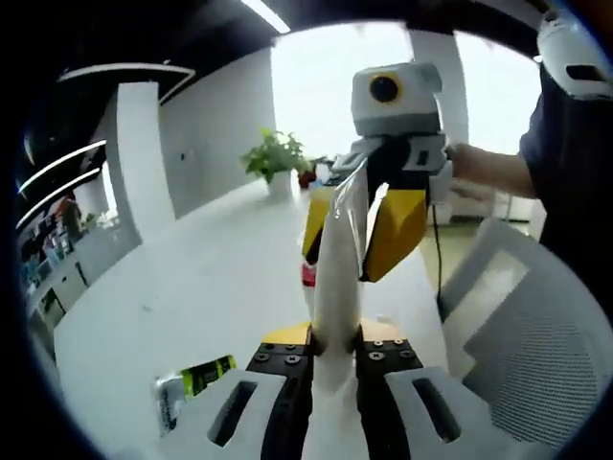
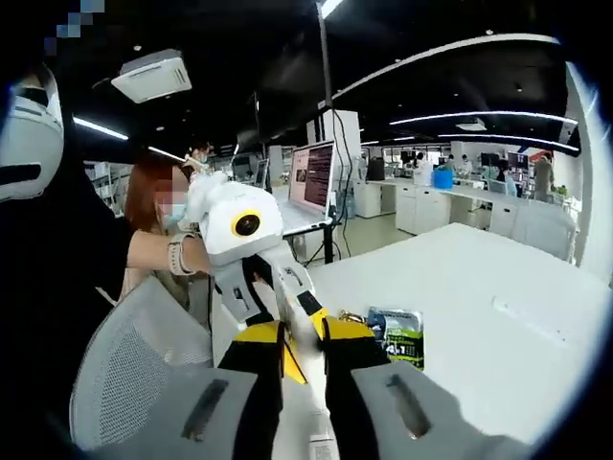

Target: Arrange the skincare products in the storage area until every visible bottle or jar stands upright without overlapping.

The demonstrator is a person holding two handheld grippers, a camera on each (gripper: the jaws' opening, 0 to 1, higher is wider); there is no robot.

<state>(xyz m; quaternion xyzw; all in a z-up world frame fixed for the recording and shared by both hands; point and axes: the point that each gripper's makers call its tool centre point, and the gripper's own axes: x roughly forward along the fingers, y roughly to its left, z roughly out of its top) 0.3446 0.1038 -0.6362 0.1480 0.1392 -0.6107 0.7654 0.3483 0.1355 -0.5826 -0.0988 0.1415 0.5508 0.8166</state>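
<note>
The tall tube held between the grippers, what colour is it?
White; the tube shows best in the left gripper view.

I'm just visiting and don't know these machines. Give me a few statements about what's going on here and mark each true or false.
1. Both grippers hold the same white tube. True: left gripper at one end, right gripper at the other.
2. A green-labelled pack lies on the table. True.
3. The table is black. False: it is white.
4. A potted plant stands at the table's far end. True.
5. The left gripper is wide open. False: it is shut on the tube.
</note>
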